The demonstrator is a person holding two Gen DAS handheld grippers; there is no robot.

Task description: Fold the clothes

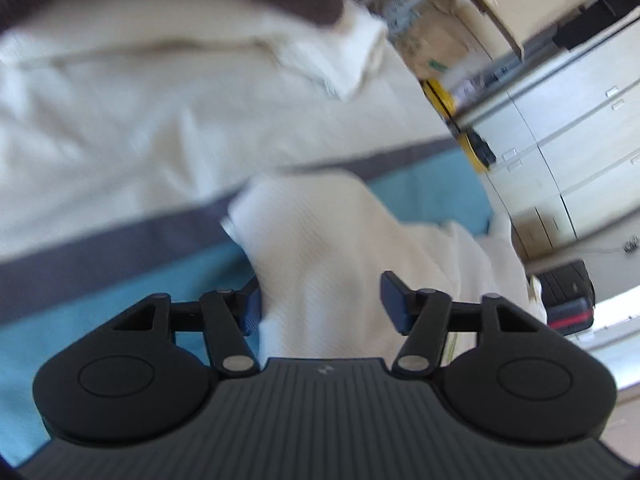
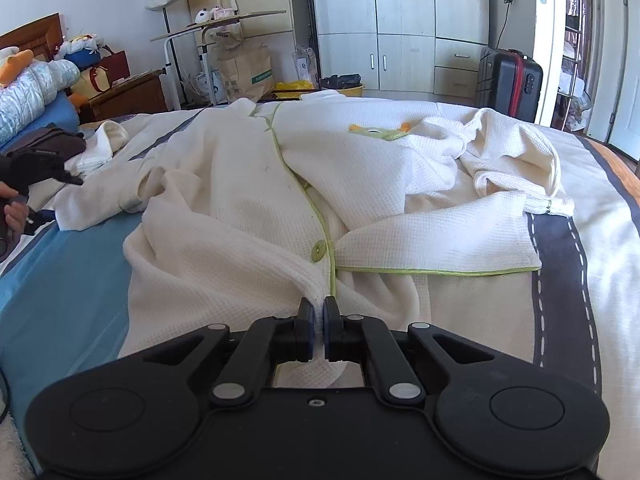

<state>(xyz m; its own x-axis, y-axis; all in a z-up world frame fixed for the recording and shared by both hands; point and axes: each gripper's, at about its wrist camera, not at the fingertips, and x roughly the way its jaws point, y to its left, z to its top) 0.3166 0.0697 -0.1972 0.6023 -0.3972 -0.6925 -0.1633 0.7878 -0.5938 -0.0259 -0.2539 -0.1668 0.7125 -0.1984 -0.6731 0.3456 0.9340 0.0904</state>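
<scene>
A white waffle-weave robe (image 2: 240, 200) with green piping and a green button (image 2: 319, 249) lies spread over the bed. My right gripper (image 2: 319, 312) is shut on the robe's front edge just below the button, and the cloth bunches between the blue pads. In the left wrist view, which is blurred, my left gripper (image 1: 322, 300) stands with its jaws wide apart around a white sleeve (image 1: 320, 248) that fills the gap between them. The right wrist view shows that gripper (image 2: 44, 168) at the far left by the sleeve end, held in a person's hand (image 2: 14, 216).
The bed cover (image 2: 60, 280) is blue with a dark stripe and a cream band. A dark garment (image 2: 52, 140) lies at the left by pillows. Beyond the bed stand a suitcase (image 2: 510, 80), wardrobes (image 2: 400, 20), a paper bag (image 2: 244, 74) and a side table.
</scene>
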